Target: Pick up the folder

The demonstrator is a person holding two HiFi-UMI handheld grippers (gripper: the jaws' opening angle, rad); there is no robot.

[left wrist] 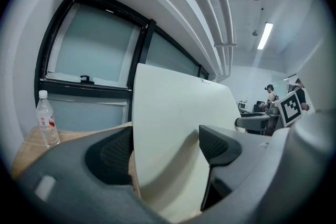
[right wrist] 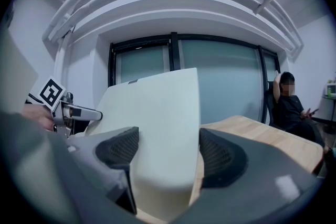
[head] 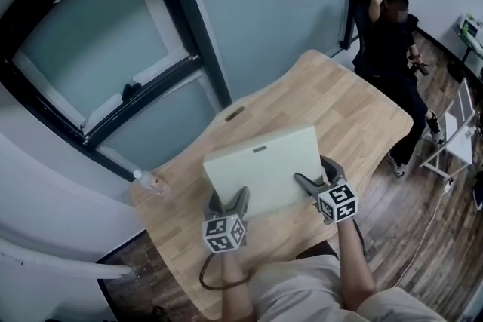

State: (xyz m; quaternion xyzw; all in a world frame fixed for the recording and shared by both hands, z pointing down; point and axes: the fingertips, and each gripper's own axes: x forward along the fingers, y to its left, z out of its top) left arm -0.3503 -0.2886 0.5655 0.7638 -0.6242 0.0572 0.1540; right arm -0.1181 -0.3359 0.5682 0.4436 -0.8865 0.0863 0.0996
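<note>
Head view is showing the white folder (head: 260, 166) being held by its near edge over the wooden table (head: 347, 109). The left gripper (head: 229, 200) is pinching the near left corner, and the left gripper view is showing the cover squeezed between the two dark pads (left wrist: 110, 155). The right gripper (head: 317, 176) is gripping the near right corner the same way, with the cover clamped between its jaws. Whether the far edge is touching the table, I cannot tell.

As I am judging it, the lift is calling for both hands rising at one pace. The cover is looking thin and slightly bowed, so uneven pulling is risking a twist or a slip.

A water bottle (head: 151, 182) is standing near the table's far left edge, well apart from the folder. A seated person (head: 392, 49) is sitting beyond the table's far end. Nothing is blocking the way upward.
</note>
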